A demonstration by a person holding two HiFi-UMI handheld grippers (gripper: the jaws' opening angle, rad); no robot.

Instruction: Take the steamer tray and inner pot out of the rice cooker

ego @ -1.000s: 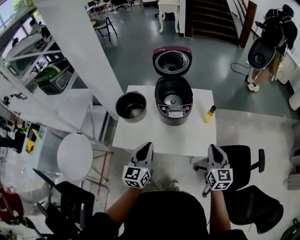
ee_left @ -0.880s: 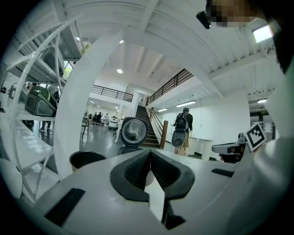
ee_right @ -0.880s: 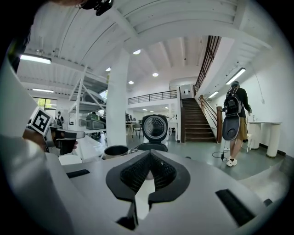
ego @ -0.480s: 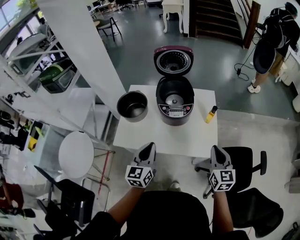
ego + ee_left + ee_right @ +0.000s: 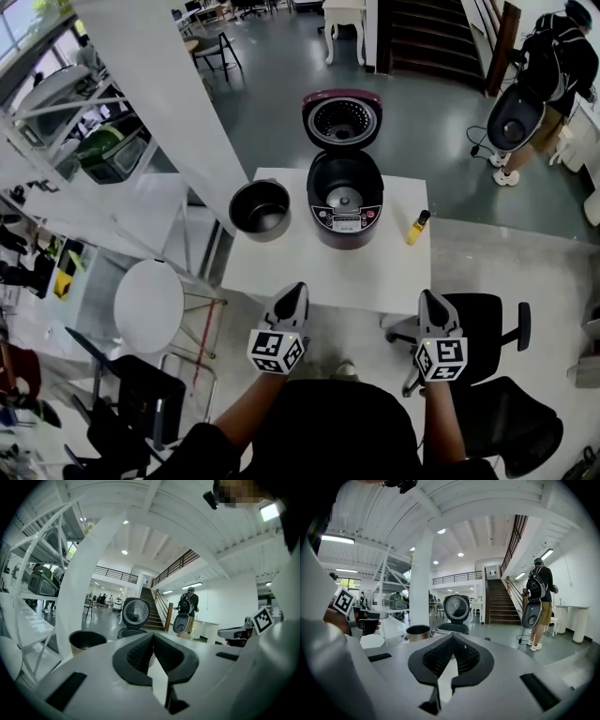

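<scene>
— White square table (image 5: pixel 375 267), seen from above, in a large hall with a grey floor and a staircase at the back. At its far edge stands the dark maroon rice cooker (image 5: pixel 345 223), with its round lid (image 5: pixel 344 120) tipped up and open.

— Is the pot out?

— Yes, as I read it. The round dark metal inner pot (image 5: pixel 261 210) stands upright on the table just beside the cooker, at its left and not touching it. The cooker's cavity looks bare, with only a pale round plate showing at the bottom.

— And the steamer tray?

— I can't find it. It isn't visible in the cooker. Whether it sits down inside the pot or lies out of frame, I can't tell. A small yellow bottle with a black cap (image 5: pixel 417 227) sits to the cooker's right, but it is no part of the job.

— Your claws?

— My left gripper (image 5: pixel 296 292) and right gripper (image 5: pixel 427 296) both hover at the table's near edge, well apart from the cooker and pointing toward it. In each gripper view the ribbed black pads meet with nothing between them, so both are closed and empty.

— So what's left?

— I judge the pot step done. Only the tray is in doubt. If it is already out, the task is finished. If not, I must first locate it.
</scene>
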